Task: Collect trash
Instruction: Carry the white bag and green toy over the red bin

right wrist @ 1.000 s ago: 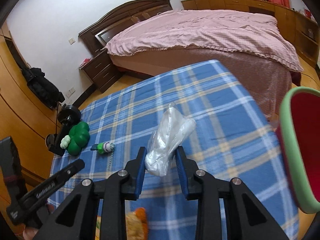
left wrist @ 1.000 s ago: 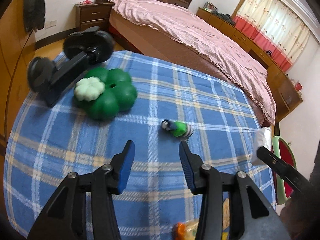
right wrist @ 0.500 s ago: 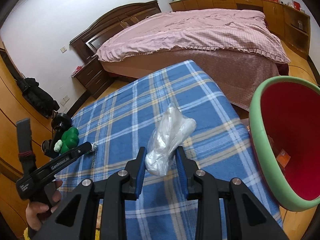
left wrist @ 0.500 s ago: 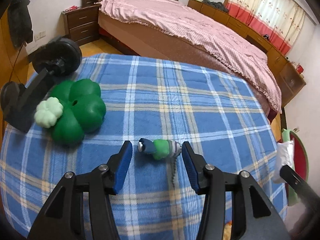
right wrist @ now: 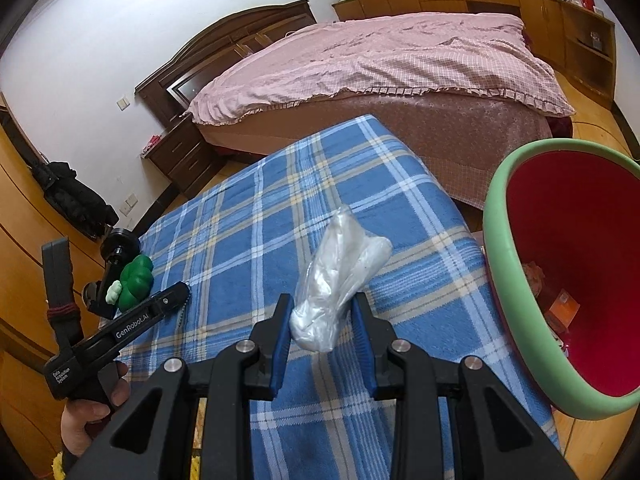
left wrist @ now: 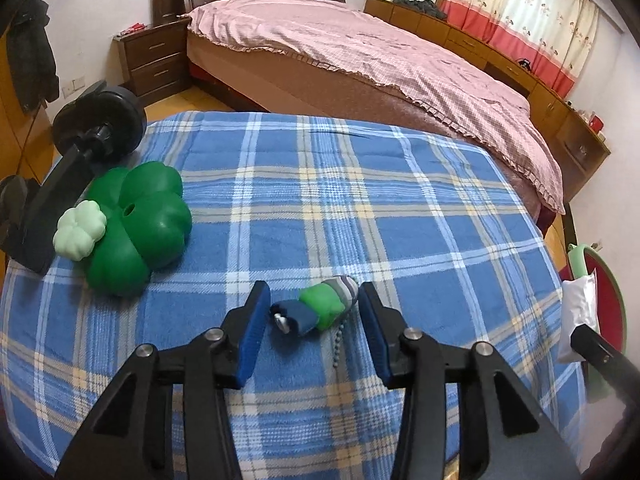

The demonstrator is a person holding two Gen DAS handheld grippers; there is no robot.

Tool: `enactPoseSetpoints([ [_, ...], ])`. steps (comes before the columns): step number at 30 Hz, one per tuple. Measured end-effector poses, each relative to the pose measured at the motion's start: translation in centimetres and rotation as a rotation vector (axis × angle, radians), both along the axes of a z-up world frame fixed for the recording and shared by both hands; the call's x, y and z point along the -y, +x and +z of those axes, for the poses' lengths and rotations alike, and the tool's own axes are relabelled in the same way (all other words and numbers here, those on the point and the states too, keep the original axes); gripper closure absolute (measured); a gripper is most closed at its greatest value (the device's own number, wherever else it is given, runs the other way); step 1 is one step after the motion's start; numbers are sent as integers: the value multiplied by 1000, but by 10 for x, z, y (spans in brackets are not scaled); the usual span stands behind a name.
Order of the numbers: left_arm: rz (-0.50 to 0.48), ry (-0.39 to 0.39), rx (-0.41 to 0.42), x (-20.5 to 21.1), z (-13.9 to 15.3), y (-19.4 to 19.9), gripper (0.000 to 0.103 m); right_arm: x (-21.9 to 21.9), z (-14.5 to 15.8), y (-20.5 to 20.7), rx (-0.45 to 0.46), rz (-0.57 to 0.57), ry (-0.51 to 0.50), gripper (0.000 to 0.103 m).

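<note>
My left gripper [left wrist: 312,322] has come over the small green toy [left wrist: 320,308], low in the frame centre; its jaws are closing, not yet touching. My right gripper [right wrist: 320,320] still pinches the plastic bag [right wrist: 338,280]. The red bin [right wrist: 516,280], at right, is now nearer.

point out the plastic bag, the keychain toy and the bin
plastic bag [right wrist: 340,280], right wrist view, crumpled middle
keychain toy [left wrist: 324,304], left wrist view, green body
bin [right wrist: 500,240], right wrist view, green rim
</note>
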State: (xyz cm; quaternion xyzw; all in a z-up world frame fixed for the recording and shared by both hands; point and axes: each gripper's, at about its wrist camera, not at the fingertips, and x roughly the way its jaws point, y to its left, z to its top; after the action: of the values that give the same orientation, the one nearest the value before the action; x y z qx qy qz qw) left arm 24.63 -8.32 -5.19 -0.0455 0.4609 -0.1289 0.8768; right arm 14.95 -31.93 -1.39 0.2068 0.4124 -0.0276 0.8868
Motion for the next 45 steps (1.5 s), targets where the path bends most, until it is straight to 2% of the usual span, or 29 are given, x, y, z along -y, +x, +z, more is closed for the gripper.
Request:
enactPoseSetpoints([
  [7,-22,0,43,-3,19,-11,57,-1,11,-12,27,-1,-8,71],
  [20,-76,-16,141,-11,87,-27,57,-10,50,-39,105,23,-34,71],
  [25,-97,-49,172,-6,105,-45,57,-7,65,-57,140,7,-45,71],
  [37,-152,-161,180,23,120,-94,57,20,76,-102,179,-61,-42,71],
  [45,-189,-198,186,48,126,-119,57,47,75,-129,190,-120,-32,71],
])
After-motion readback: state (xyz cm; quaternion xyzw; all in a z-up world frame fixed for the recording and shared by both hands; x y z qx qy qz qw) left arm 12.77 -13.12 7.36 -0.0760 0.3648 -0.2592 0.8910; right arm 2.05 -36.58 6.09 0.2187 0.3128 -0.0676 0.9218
